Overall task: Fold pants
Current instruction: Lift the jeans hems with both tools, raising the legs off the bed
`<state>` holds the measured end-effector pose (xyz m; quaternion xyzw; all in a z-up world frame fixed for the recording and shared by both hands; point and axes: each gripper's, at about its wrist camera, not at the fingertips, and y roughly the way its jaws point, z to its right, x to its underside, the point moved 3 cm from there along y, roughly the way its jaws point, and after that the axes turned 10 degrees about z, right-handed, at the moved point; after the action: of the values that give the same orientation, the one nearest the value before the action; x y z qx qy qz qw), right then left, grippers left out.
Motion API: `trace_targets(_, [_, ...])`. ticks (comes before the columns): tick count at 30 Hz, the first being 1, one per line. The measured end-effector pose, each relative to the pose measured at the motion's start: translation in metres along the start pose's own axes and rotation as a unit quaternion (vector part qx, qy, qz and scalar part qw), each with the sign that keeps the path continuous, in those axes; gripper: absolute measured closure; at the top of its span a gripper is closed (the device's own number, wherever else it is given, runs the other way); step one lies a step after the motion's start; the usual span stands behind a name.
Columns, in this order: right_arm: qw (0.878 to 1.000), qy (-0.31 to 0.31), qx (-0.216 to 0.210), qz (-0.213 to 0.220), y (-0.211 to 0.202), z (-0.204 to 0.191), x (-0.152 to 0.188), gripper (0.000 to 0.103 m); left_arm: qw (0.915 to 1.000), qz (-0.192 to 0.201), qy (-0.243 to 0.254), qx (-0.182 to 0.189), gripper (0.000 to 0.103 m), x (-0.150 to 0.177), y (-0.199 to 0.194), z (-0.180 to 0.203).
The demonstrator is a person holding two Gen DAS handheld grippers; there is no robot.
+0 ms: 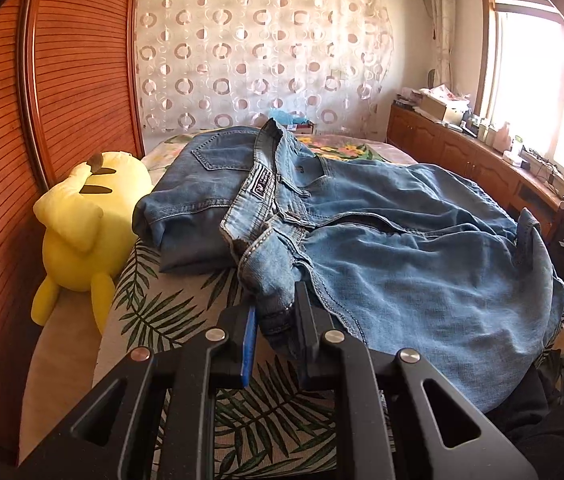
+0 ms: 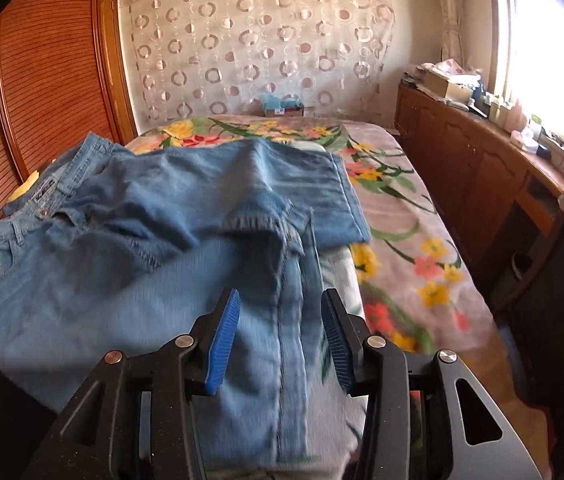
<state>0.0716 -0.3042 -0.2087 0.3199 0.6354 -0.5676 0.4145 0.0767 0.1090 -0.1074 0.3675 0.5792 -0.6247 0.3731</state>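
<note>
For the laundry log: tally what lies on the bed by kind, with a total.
Jeans: 2, a folded pair and an unfolded pair beside it, touching
Yellow plush toys: 1, at the bed's edge by the wooden wall
Small boxes with blue stuff on top: 1, at the far end
Total: 4

Jeans (image 1: 381, 240) spread on bed (image 2: 401, 240), waistband left, legs right; plush toy (image 1: 82, 232) left of bed beside wardrobe (image 1: 62, 80); cabinets (image 2: 481, 168) along right, under window (image 1: 529, 80).
</note>
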Motion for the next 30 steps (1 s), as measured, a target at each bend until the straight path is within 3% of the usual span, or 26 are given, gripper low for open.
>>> trace_targets(4, [1.000,0.008,-0.004,-0.025,-0.023,0.006,0.011,0.058,1.0000,-0.004,0.002,-0.005,0.086,0.002,0.003,0.002])
trace_targets(19, [0.996,-0.005,-0.029,-0.082,-0.003,0.000,0.006,0.059,0.9984,-0.043,-0.019,-0.033,0.082,0.021,0.029,-0.017])
trace_targets(25, [0.997,-0.013,-0.020,-0.077,-0.002,-0.001,0.004,0.079,0.9964,-0.060,-0.035,-0.050,0.075,0.028,0.039,-0.030])
trace_targets(30, [0.997,-0.011,-0.022,-0.069,-0.003,-0.002,0.004,0.083,0.9958,-0.072,-0.040,-0.041,0.074,0.036,0.046,-0.034])
